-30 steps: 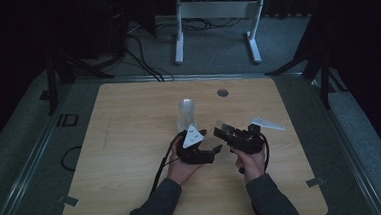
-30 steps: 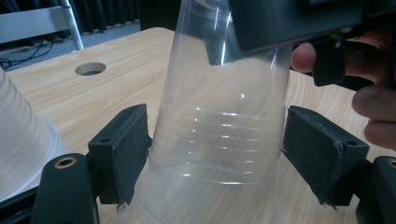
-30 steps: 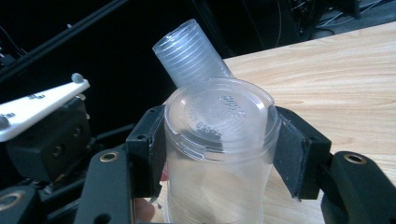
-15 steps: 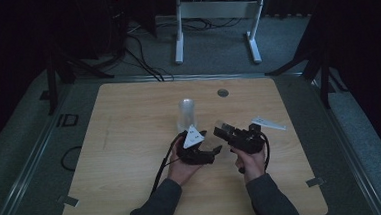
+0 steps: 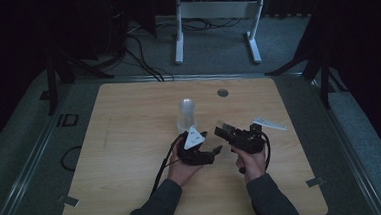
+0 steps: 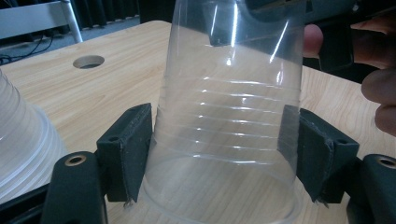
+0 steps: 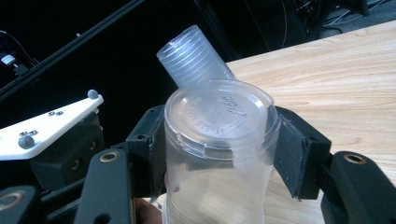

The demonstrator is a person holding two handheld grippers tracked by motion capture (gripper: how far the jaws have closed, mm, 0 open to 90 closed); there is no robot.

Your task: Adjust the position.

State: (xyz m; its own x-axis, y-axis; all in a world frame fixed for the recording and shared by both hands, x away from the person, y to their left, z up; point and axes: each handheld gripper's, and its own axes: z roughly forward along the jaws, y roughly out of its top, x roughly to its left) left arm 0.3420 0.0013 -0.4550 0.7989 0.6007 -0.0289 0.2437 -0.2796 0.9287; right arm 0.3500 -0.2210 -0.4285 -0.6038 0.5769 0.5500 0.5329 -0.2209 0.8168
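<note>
— How are my hands sitting?

— I see both forearms low at the near edge of the wooden table (image 5: 130,141), the left gripper (image 5: 210,145) and right gripper (image 5: 223,131) pointed at each other. My right jaws clamp a clear plastic cup (image 7: 219,135) near its flat base.

— And the left?

— Its jaws have just been closing; the pads (image 6: 130,149) now press the same cup's ribbed wall near the rim, above mid-table, beside the cup stack (image 5: 187,113).

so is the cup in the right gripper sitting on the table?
No. In the right gripper view the clear cup is clamped between the right gripper's pads, base toward the camera, clear of the table.
</note>
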